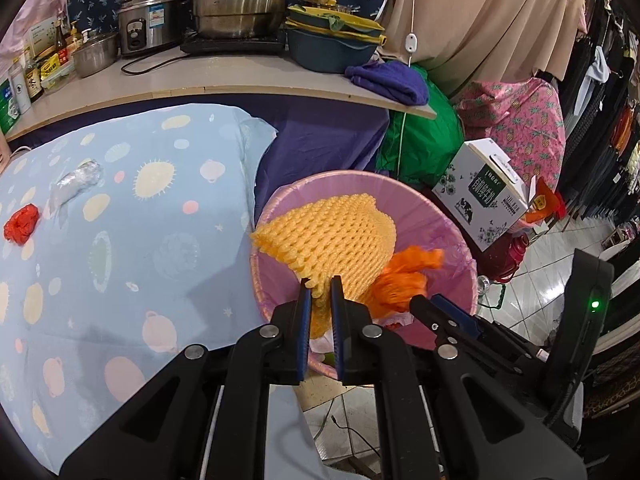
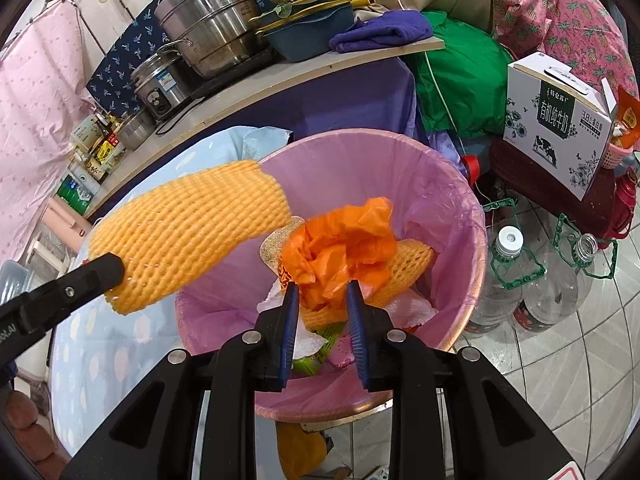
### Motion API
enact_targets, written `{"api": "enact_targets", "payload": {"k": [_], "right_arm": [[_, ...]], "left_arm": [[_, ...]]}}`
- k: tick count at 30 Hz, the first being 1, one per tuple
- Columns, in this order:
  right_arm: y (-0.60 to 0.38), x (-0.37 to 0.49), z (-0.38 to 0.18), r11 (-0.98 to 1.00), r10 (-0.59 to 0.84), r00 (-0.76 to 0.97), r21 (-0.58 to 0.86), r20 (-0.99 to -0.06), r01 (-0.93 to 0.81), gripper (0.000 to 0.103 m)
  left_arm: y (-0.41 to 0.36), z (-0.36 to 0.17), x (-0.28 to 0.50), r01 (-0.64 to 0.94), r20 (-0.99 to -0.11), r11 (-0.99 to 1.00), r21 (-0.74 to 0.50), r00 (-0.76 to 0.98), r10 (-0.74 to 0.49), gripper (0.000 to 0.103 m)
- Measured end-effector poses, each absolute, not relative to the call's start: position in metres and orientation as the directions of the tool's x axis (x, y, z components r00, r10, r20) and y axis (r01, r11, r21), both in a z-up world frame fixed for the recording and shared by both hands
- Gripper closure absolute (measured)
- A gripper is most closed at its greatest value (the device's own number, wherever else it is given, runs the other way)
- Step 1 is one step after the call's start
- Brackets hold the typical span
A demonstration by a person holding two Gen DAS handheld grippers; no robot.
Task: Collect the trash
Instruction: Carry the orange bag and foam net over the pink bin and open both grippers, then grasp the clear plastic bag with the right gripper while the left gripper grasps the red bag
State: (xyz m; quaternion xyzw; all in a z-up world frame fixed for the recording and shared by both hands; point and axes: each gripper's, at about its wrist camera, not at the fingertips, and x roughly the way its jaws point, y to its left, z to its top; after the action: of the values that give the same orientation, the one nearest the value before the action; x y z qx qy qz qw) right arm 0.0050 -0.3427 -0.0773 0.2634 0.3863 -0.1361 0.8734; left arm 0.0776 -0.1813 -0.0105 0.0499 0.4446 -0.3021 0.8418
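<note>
My left gripper [image 1: 320, 282] is shut on the edge of a yellow foam net sleeve [image 1: 332, 232], which hangs over the pink-lined trash bin [image 1: 360, 178]. In the right wrist view the same sleeve [image 2: 188, 236] juts from the left gripper [image 2: 108, 270] across the bin's rim [image 2: 460, 200]. My right gripper [image 2: 322, 288] pinches a crumpled orange plastic bag [image 2: 340, 240] above the bin's inside; the bag [image 1: 404, 280] also shows at the right gripper [image 1: 420, 304]. A second foam net [image 2: 408, 264], white paper and wrappers lie in the bin.
On the blue patterned sheet [image 1: 120, 260] lie a red crumpled bag [image 1: 21, 224] and a clear plastic wrapper [image 1: 76, 184]. A shelf with pots [image 1: 240, 0] runs behind. A white milk box [image 2: 556, 128] and empty water bottles [image 2: 508, 280] stand right of the bin on tiled floor.
</note>
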Motion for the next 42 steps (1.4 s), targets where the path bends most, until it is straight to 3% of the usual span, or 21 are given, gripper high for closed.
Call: {"api": "enact_targets", "payload": {"k": [7, 10, 14, 16, 32, 42], "right_arm": [[-0.344, 0.006, -0.077, 0.819, -0.036, 0.670, 0.363, -0.741, 0.445, 0.075], [-0.343, 0.004, -0.073, 0.818, -0.045, 0.679, 0.364, -0.732, 0.446, 0.069], [-0.345, -0.001, -0.067, 0.815, -0.065, 0.691, 0.362, -0.720, 0.453, 0.062], [-0.347, -0.003, -0.063, 0.813, -0.070, 0.696, 0.364, -0.715, 0.455, 0.061], [-0.337, -0.001, -0.047, 0.827, -0.069, 0.714, 0.361, -0.697, 0.432, 0.060], [-0.304, 0.022, -0.038, 0.864, -0.023, 0.719, 0.348, -0.694, 0.364, 0.060]], "left_arm": [[-0.189, -0.021, 0.080, 0.550, -0.789, 0.818, -0.167, 0.423, -0.445, 0.086], [-0.190, -0.021, 0.079, 0.540, -0.785, 0.831, -0.136, 0.453, -0.423, 0.063], [-0.190, -0.020, 0.079, 0.535, -0.782, 0.836, -0.124, 0.466, -0.414, 0.053], [-0.190, -0.019, 0.078, 0.532, -0.778, 0.838, -0.119, 0.474, -0.411, 0.043], [-0.176, -0.012, 0.080, 0.508, -0.772, 0.850, -0.142, 0.481, -0.416, 0.041], [-0.127, -0.012, 0.096, 0.420, -0.773, 0.892, -0.165, 0.507, -0.382, 0.038]]}}
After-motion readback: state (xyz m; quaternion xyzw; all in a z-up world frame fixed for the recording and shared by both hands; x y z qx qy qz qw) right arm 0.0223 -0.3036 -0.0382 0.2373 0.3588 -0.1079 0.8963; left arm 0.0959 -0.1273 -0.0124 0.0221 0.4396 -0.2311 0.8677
